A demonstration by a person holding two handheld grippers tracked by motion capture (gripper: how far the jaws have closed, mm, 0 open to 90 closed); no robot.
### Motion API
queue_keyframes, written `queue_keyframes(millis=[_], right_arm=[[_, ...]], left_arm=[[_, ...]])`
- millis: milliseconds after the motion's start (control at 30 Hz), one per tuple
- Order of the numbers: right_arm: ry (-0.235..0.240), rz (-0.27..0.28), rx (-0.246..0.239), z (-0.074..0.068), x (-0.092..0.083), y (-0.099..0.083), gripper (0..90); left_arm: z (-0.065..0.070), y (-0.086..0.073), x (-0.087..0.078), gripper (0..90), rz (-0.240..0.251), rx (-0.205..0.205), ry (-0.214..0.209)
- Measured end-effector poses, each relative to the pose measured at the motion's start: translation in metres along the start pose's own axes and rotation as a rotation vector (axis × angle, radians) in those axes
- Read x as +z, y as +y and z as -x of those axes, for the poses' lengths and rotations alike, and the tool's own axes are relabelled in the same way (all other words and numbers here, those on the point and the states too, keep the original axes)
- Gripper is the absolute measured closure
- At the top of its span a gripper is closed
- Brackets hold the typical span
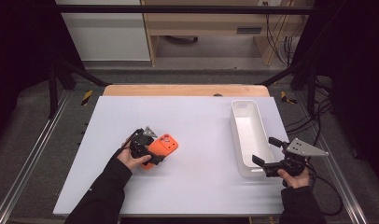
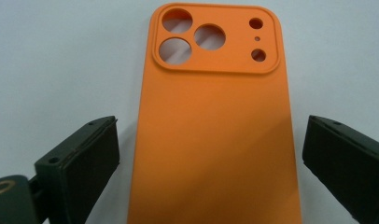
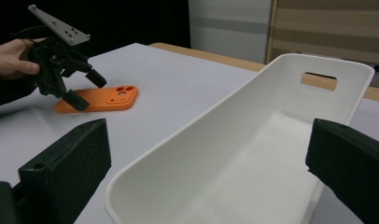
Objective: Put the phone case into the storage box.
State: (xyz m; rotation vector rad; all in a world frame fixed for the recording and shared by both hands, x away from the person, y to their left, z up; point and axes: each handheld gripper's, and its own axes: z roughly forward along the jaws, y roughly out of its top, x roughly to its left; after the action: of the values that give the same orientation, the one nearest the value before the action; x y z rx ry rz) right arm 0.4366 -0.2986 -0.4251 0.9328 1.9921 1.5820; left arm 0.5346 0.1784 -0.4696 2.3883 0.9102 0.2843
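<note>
The orange phone case (image 2: 211, 135) is lying flat, camera cutouts up, left of the surface (image 1: 197, 121) centre. The left gripper (image 2: 211, 154) is straddling it, fingers wide, not touching. The white bin (image 3: 253, 154) near the right edge is sitting empty; the right gripper (image 3: 206, 172) fingers are spread wide around its near end.

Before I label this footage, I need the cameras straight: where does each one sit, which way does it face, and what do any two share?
High view: above the person's side, looking forward and down on the white table; forearms and both hands show.
Left gripper view: rides the left gripper, looking down between its open fingers at the flat orange silicone phone case.
Right gripper view: rides the right gripper, facing the long white plastic bin.
Shared: high and right gripper views both show case, bin, left gripper.
</note>
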Motion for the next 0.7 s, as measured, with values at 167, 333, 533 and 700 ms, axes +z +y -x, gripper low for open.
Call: queue_keyframes(millis=[167,333,533,700], right_arm=[[0.0,0.001,0.0,0.0001,-0.0001,0.0001,0.5],[-0.002,0.002,-0.001,0.0002,-0.0003,0.0001,0.5],[-0.002,0.002,0.0,0.0002,-0.0003,0.0001,0.5],[-0.001,0.004,0.003,0.0003,-0.0006,0.0003,0.5]], left_arm=[[0.0,0.0,0.0013,6.0,-0.012,0.008,-0.002],[-0.0003,-0.0002,0.0017,9.1,-0.022,0.01,-0.001],[0.0003,0.0003,0.0012,12.0,-0.025,0.021,-0.002],[0.0012,0.0011,0.0005,15.2,-0.029,0.033,-0.003]])
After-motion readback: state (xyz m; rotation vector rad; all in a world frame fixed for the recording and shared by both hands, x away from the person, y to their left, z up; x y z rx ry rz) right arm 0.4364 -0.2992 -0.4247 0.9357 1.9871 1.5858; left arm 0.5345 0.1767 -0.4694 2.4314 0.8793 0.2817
